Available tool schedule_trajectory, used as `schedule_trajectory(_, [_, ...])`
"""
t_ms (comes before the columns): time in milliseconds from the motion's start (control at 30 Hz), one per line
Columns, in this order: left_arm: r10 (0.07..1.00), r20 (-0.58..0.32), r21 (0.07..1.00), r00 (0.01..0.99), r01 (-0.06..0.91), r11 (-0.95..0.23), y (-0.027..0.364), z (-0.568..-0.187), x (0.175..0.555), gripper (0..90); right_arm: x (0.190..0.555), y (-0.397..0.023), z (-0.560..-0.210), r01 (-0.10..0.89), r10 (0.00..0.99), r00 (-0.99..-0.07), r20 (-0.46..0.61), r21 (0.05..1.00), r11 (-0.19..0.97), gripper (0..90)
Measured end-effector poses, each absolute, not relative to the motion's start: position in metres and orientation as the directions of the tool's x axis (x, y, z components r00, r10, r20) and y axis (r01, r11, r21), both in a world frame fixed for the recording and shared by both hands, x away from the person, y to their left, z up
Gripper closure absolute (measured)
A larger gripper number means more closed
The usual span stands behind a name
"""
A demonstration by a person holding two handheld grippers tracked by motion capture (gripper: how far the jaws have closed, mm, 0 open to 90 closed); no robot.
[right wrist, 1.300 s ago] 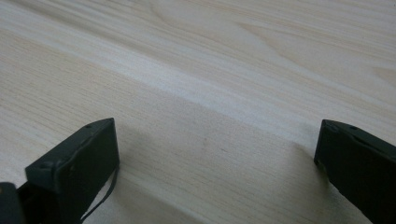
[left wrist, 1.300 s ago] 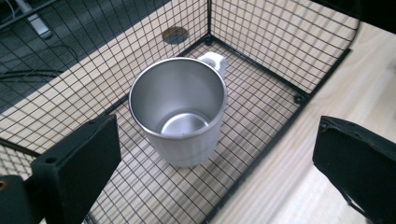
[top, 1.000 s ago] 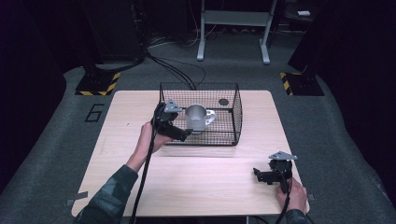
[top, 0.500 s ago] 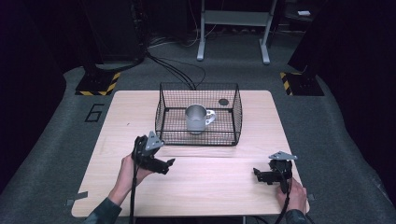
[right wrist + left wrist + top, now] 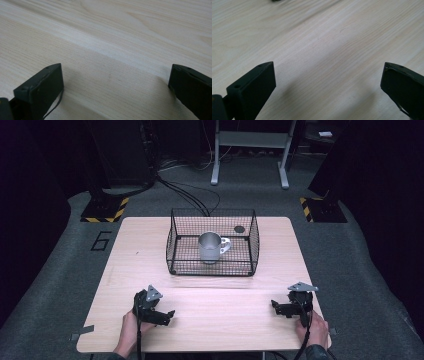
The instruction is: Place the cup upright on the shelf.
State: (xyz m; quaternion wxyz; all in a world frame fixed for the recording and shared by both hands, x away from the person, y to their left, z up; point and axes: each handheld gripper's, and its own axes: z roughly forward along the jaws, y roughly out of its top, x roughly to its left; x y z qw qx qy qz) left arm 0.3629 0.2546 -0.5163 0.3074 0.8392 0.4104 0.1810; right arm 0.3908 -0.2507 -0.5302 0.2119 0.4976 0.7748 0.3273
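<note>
High view: we are looking down on a wire basket [image 5: 172, 245] at mid-table, holding an upright metal mug [image 5: 209, 247] with its handle pointing right. We are resting the left gripper [image 5: 167, 316] and right gripper [image 5: 278, 307] near the table's [image 5: 125, 250] front edge, well apart from the basket, jaws wide open and empty. We judge the left gripper slightly nearer. We are reading "6" [image 5: 101, 240] on the floor left of the basket.
</note>
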Motion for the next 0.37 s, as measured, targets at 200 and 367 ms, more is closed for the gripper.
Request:
schedule_trajectory(200, [0.804,0.034,0.678,0.594,0.577,-0.455,0.259,-0.527,0.364,0.1,0.391,-0.251,-0.53,0.632,0.911,-0.413,-0.001,0.719,0.288,0.0])
schedule_trajectory(367, [0.817,0.016,0.715,0.577,0.565,-0.412,0.261,-0.531,0.363,0.1,0.391,-0.251,-0.53,0.634,0.91,-0.414,-0.001,0.718,0.289,0.0])
